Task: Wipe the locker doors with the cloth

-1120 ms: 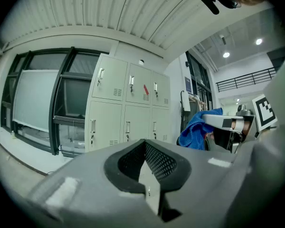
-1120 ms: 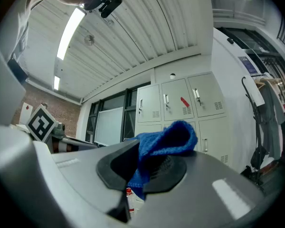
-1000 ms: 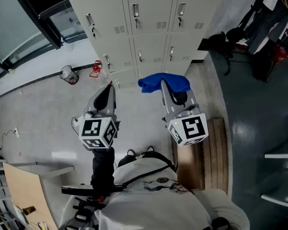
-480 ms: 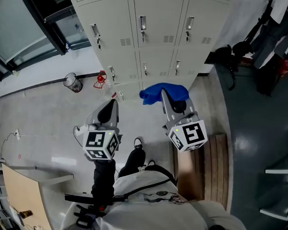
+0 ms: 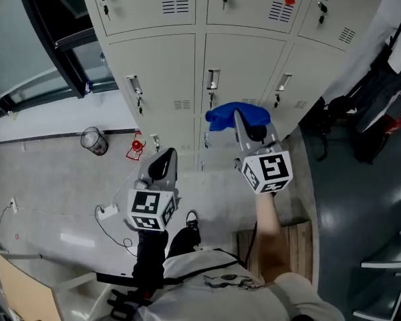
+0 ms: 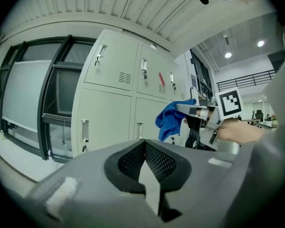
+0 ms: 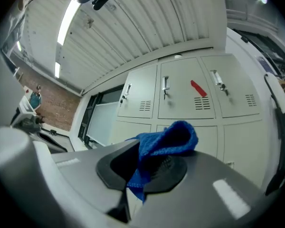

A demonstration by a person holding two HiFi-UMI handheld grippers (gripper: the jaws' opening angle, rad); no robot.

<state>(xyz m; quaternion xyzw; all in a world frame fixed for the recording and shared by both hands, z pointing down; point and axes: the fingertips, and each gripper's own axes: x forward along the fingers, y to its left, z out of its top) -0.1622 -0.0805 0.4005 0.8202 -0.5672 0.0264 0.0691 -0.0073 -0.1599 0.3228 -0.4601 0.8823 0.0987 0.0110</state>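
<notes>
Head view: right gripper [image 5: 238, 114] raised toward the lockers [image 5: 164, 65], jaws clamped on a blue cloth [image 5: 226, 115]. The cloth bunches at the tips, spilling toward 9 o'clock of them. It lies over the middle-column door, just at 5 o'clock of that door's handle [image 5: 213, 80]. Whether it touches the metal cannot be told.

Right gripper view: cloth [image 7: 167, 137] pinched between the pads, a fold humped above them and a tail hanging down into the gap. A red strip [image 7: 198, 89] shows on an upper door at 12 o'clock.

Left gripper [image 5: 168, 155] sits lower, at 7 o'clock of the right one, well apart from it. Left gripper view: jaws drawn together at the tips, nothing between them [image 6: 144, 141]. The cloth [image 6: 170, 119] and right gripper [image 6: 192, 109] show at 2 o'clock.

Floor, head view: a small bin [image 5: 91, 140] at 9 o'clock of the left gripper, with a red object [image 5: 135, 146] between the two. Black bags [image 5: 377, 116] at 3 o'clock of the frame. Wooden boards [image 5: 301, 246] at 5 o'clock.
</notes>
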